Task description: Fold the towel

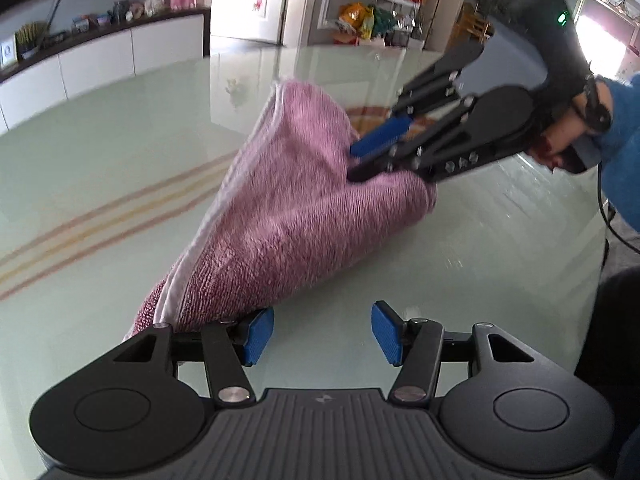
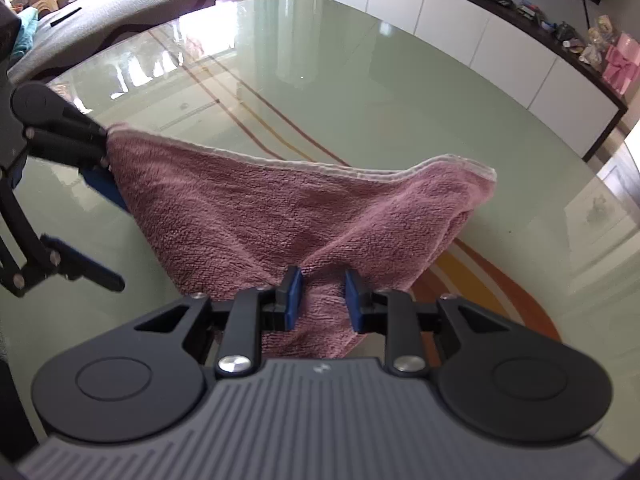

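Observation:
A pink terry towel [image 1: 296, 216] with a white hem is lifted over the glass table, bunched in folds. It also shows in the right wrist view [image 2: 280, 216]. My left gripper [image 1: 322, 336] is open; the towel's near end rests against the outer side of its left finger, and nothing lies between the pads. In the right wrist view the left gripper [image 2: 102, 236] stands at the towel's left corner. My right gripper [image 2: 320, 298] has its jaws partly closed around a pinch of towel. In the left wrist view the right gripper [image 1: 360, 158] grips the towel's right side.
The pale green glass table [image 1: 100, 168] has orange and brown stripes under the glass. A white sideboard [image 1: 100, 60] with small items stands beyond it. A grey sofa [image 2: 120, 0] is past the far table edge. A person's hand in a blue sleeve [image 1: 616, 136] holds the right gripper.

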Available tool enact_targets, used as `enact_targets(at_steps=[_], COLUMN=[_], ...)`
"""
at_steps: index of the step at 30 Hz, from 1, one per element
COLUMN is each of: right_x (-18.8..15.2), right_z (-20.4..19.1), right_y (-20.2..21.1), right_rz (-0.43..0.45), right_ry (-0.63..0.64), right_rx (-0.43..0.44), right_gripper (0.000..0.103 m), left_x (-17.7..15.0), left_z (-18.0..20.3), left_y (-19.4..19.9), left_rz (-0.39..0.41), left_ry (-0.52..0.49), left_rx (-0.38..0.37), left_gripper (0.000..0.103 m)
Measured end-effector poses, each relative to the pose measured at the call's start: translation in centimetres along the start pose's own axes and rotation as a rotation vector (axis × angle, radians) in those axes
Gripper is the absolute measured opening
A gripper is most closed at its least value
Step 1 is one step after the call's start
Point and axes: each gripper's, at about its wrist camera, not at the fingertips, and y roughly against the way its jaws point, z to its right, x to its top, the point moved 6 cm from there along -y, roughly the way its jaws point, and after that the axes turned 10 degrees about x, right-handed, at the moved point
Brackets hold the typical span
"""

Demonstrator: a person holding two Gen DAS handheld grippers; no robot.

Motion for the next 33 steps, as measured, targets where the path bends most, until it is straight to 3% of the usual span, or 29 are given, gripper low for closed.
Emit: enact_targets(at_steps=[12, 22, 33], right_x=[0.0, -1.8, -2.3], right_z=[1.3, -2.2, -0.9], right_y=[0.2, 1.1, 1.0], right_rz=[0.032, 0.017, 0.093], right_ry=[-0.095, -0.110, -0.233], right_rx=[0.109, 0.260, 0.299], right_gripper=[0.026, 0.029, 0.029], left_x=[4.7, 6.0, 8.9], left_z=[1.0, 3.7, 7.1], left_y=[-0.7, -0.8, -3.9], left_rz=[0.124, 0.171, 0.181], left_ry=[-0.002, -0.055, -0.131], left_rx=[0.008, -0.134, -0.204], left_gripper=[0.058, 0.060, 0.064])
